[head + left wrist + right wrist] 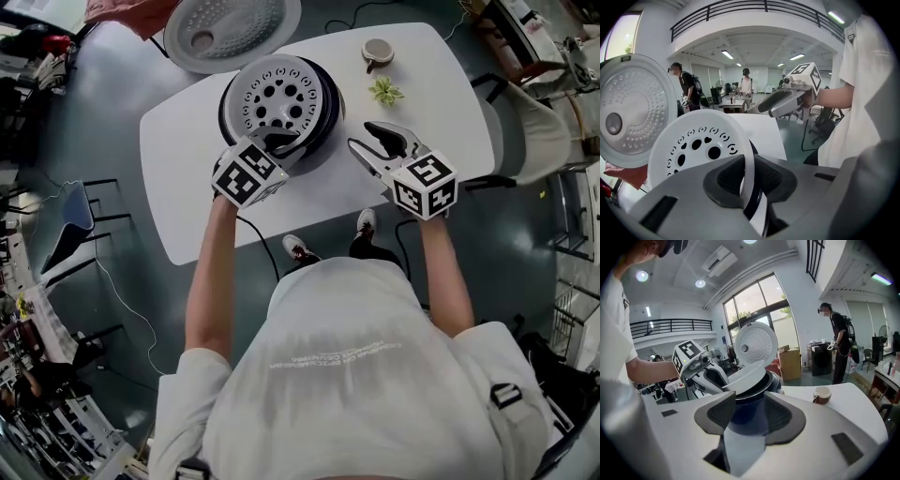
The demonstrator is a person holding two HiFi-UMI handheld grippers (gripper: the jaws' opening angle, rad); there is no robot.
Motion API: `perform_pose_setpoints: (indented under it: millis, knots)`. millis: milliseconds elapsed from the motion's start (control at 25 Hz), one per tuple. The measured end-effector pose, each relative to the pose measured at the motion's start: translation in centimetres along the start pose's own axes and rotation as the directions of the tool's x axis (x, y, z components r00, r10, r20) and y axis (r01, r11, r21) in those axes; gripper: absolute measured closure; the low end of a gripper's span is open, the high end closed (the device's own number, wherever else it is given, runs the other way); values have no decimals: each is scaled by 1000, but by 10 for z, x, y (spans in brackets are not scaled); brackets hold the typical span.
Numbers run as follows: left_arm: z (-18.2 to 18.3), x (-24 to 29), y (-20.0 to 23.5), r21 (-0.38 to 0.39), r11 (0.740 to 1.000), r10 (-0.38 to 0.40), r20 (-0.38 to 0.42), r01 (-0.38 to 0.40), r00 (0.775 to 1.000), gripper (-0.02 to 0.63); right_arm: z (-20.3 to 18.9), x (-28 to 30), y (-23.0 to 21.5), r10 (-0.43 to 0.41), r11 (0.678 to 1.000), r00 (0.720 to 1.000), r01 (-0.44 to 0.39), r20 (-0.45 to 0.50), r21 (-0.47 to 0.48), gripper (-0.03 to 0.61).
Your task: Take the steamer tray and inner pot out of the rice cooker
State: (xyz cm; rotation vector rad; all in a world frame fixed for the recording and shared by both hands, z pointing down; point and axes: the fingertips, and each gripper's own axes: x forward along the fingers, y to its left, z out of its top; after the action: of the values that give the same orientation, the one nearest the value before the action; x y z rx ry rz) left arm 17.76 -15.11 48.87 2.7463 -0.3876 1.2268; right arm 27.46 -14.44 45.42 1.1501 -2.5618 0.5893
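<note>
The rice cooker (319,117) stands on the white table (187,159) with its lid (230,28) swung open. Its white perforated steamer tray (277,94) sits tilted at the cooker's mouth. My left gripper (279,142) is shut on the tray's near rim. In the left gripper view the rim (751,164) is pinched between the dark pads and the tray (696,145) slants upward. My right gripper (361,136) hovers open to the right of the cooker, holding nothing. In the right gripper view the dark cooker body (754,404) shows between the open jaws. The inner pot is hidden under the tray.
A cup (378,52) and a small green plant (385,91) sit on the table's far right part. A chair (534,131) stands at the table's right end. Other people (839,345) stand further back in the room. A cable (267,248) hangs off the near edge.
</note>
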Motion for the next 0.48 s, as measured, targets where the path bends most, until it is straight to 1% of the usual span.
perform_pose_setpoints:
  millis: [160,280,480]
  knots:
    - [6,-8,4,40,998,50,29,-51,998,555,11,-1,3,-8,999,1000,8,13,-32,377]
    - [13,-16,8,51,995,88,66,-91,994,557,20,-3,3,-9,998,1000,11,22,-60,377]
    - [24,-38,16,56,983,166,132,-175,977,561,34,-2,9,-10,995,999,13,35,-95,379]
